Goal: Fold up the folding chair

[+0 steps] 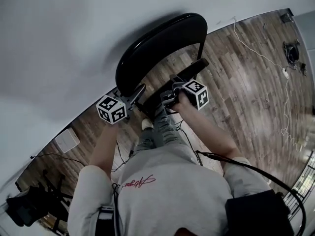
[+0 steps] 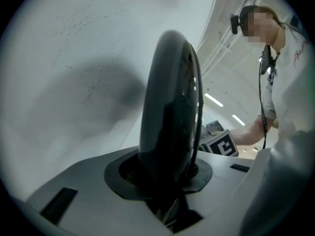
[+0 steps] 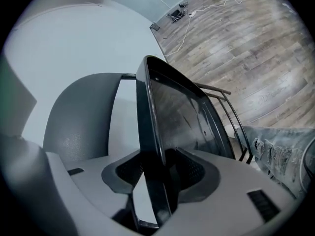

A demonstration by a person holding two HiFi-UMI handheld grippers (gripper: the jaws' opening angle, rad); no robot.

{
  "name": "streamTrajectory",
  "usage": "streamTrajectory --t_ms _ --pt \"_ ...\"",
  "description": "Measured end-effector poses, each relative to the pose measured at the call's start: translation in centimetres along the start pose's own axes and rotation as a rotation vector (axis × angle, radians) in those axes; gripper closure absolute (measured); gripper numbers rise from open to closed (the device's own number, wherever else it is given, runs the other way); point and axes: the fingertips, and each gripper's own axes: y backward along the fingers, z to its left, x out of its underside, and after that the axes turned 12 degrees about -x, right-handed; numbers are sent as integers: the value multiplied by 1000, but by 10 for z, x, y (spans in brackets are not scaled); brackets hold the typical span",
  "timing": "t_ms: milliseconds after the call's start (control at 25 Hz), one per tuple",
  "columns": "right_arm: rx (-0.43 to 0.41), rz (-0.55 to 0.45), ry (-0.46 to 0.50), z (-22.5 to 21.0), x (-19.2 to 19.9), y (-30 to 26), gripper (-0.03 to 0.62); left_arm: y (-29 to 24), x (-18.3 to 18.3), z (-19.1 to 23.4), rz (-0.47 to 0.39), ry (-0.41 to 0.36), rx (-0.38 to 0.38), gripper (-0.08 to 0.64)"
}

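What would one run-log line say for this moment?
left gripper: clamped on backrest | right gripper: seat edge between jaws, grip looks loose | seat: raised toward backrest

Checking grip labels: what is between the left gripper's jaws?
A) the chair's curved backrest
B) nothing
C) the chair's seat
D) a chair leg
A: in the left gripper view, the left gripper has its pads closed on the rounded edge of the black backrest, which rises straight up between them.

A wood-plank floor (image 1: 246, 92) carries the black folding chair (image 1: 157, 53), a trailing white cable (image 1: 261, 51) and a pale box (image 1: 67, 140).
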Motion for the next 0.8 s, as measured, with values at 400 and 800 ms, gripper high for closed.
streamTrajectory --t_ms 400,800 --pt "7 33 3 8 9 -39 393 -17 -7 51 35 47 -63 486" --pt "51 52 -18 19 12 -74 397 -37 -23 86 64 18 -13 486"
